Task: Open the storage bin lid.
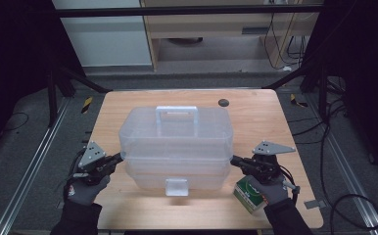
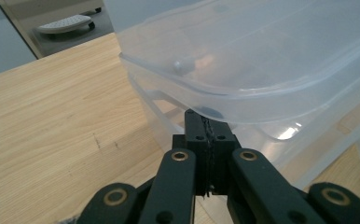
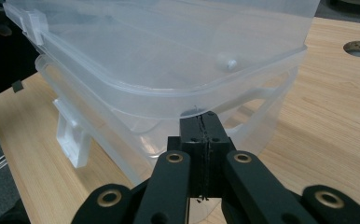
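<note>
A translucent plastic storage box (image 1: pixel 176 142) sits mid-table (image 1: pixel 255 110), flanked by two hand-held grippers. The left hand-held gripper (image 1: pixel 118 158), jaws pressed fully together and holding nothing, noses in under the lid's overhanging rim (image 2: pixel 187 88) at its end of the box; the right hand-held gripper (image 1: pixel 234 160), likewise closed and empty, sits just below the opposite rim (image 3: pixel 178 95). The box looks light and apparently empty, its thin walls likely to flex and its smooth plastic to slip under the pads. The stiffer lips at either end, directly ahead of each set of jaws, seem the soundest purchase, with the top handle (image 1: pixel 177 113) beyond them. A small green carton (image 1: pixel 248 193) lies beneath the right hand.
</note>
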`<state>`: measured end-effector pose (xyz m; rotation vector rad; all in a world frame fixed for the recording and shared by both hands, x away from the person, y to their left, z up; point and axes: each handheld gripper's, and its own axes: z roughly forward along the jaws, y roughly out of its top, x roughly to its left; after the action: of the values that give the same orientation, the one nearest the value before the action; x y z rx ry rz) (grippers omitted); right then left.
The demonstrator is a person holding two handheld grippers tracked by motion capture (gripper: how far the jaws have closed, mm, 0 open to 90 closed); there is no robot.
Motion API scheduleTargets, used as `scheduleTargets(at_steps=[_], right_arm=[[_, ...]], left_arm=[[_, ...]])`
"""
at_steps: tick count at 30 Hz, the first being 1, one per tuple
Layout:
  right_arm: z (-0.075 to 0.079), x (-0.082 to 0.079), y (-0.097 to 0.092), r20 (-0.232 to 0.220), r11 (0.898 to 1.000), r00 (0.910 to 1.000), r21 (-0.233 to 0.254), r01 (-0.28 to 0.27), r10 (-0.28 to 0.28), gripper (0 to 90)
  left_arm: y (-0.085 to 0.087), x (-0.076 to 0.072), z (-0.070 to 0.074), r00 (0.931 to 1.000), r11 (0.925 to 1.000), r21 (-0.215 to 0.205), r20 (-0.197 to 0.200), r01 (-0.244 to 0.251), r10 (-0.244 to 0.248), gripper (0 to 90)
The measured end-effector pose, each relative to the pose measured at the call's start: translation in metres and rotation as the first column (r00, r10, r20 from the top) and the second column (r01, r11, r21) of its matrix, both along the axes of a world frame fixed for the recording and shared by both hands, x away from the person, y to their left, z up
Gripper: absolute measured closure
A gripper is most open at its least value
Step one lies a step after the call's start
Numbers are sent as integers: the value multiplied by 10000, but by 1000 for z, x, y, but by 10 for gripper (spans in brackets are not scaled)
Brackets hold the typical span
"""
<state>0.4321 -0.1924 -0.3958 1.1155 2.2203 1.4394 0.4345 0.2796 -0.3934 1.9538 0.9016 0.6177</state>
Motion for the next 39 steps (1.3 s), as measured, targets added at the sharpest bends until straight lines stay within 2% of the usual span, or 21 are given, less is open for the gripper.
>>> scheduleTargets(at_steps=[5,14,23,29,32,35,39], right_arm=[[2,1,0,87,10000,10000,70,30,-31,900],[10,6,-1,321,9993,9994,350,103,-114,900],[19,14,-4,455,9977,9989,668,107,-137,900],[24,19,-3,405,9977,9991,683,52,-79,900],[28,21,-3,471,9974,9988,724,55,-89,900],[29,21,-4,530,9961,9985,884,55,-102,900],[27,21,-5,634,9963,9979,863,45,-100,900]], left_arm=[[-1,0,2,9998,9991,-359,-40,209,-211,894],[-4,2,11,9997,9967,-794,186,161,-147,892],[-7,11,23,9993,9962,-870,373,106,-73,888],[-7,14,31,9988,9971,-753,493,62,-25,888],[-8,16,35,9990,9964,-841,445,38,0,887],[-9,16,35,9988,9965,-835,493,-8,49,884],[-9,16,34,9984,9959,-901,558,-23,73,884]])
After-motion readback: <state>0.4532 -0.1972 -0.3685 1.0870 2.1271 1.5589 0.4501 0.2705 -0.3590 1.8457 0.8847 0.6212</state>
